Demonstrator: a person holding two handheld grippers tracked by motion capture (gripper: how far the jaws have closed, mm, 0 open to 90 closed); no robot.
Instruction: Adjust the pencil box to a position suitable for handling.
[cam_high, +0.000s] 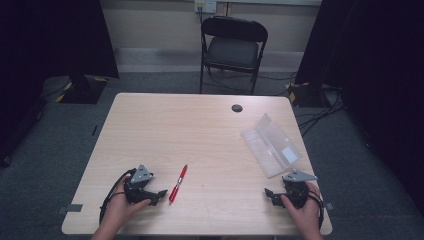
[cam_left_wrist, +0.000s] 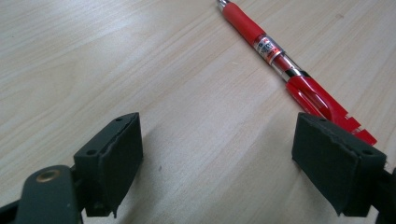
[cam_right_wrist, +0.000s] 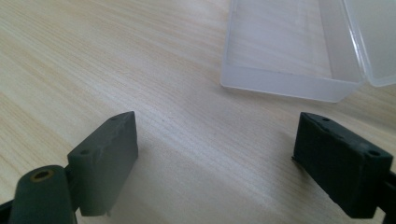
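The red pen (cam_high: 178, 184) lies flat on the table (cam_high: 200, 130), just beside the left gripper (cam_high: 161, 193), whose jaws are wide apart and hold nothing, while the right gripper (cam_high: 268, 192), also wide apart and holding nothing, sits near the clear box (cam_high: 270, 145).

Both hand-held grippers (cam_high: 161, 193) (cam_high: 268, 192) low (jaws apart)

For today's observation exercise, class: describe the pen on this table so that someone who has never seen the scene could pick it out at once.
Start at the light wooden table and go to its near edge, left of the middle. Just right of the left gripper lies the pen, flat on the wood, slanting away from the person. It is slim and bright red with a clear middle band, unlike the wide, see-through plastic box on the right side.
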